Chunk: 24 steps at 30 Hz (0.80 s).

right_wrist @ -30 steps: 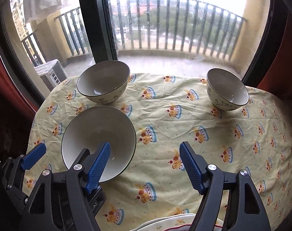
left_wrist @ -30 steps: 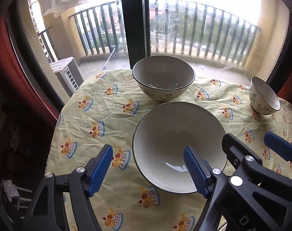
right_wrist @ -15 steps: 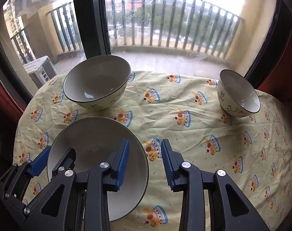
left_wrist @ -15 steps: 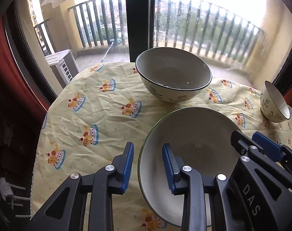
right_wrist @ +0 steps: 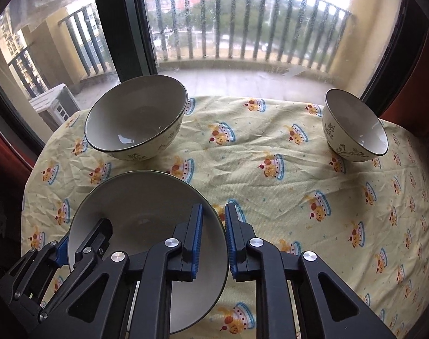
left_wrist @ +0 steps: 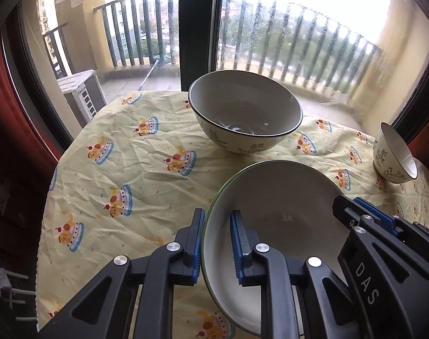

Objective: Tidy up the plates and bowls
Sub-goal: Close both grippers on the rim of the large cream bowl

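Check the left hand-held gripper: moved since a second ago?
Yes. The left hand-held gripper came down and in toward the plate; its jaws have just been closing and now pinch the plate's left rim, large bowl beyond.

We see a round table (right_wrist: 270, 296) by the window. A yellow cloth (right_wrist: 270, 186) with little cake pictures covers all of it, and the cloth is a bit wrinkled. Three dishes sit on the cloth. A wide shallow bowl (right_wrist: 141, 203) is at the near left side. A big deep bowl (right_wrist: 135, 118) stands just behind it, close to the window. A small bowl (right_wrist: 355, 124) with leaf drawings stands far off at the right, well apart from the other two.
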Available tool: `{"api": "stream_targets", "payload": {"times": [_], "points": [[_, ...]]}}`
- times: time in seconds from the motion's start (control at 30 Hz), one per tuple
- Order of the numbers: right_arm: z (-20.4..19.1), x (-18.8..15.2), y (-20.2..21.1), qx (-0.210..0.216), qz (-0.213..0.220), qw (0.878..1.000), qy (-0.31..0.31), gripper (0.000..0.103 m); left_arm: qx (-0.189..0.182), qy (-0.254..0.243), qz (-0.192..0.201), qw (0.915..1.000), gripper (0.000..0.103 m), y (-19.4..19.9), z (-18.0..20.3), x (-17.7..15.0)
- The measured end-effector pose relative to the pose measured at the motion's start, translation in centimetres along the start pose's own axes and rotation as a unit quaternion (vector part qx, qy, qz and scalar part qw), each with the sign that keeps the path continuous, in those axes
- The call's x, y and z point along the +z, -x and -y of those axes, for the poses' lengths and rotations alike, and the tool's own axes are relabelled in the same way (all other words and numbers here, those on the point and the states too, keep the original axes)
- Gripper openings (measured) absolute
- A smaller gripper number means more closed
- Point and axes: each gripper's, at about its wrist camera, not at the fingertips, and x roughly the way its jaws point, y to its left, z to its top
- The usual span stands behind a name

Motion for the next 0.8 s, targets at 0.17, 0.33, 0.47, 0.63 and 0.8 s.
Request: {"api": "stream_targets", "payload": {"times": [0.17,0.33,0.47,0.63,0.8], "points": [[0.8,0.4,1.1,0.028,0.014,1.0,0.002,0.005,-0.015,0.01,0.014,0.9997,0.01,1.1,0.7,0.1],[1.6,0.5,0.8,0.023,0.006,1.0,0.0,0.005,0.005,0.013,0.02,0.9997,0.011,0.9,1.3,-0.1],[1.0,0.4,0.3,0.02,0.012,1.0,0.014,0.011,0.013,0.035,0.012,0.9992,0.018,0.1,0.6,-0.2],[0.7,0.0,-0.7,0.012,-0.001,1.0,0.014,0.041,0.024,0.036,0.002,0.999,0.026,-0.7,0.2,-1.0],[0.5,-0.4,-1.6,0.02,-0.015,1.0,0.017,0.041,0.005,0.038,-0.011,0.9992,0.025,-1.7,0.0,-1.4]]}}
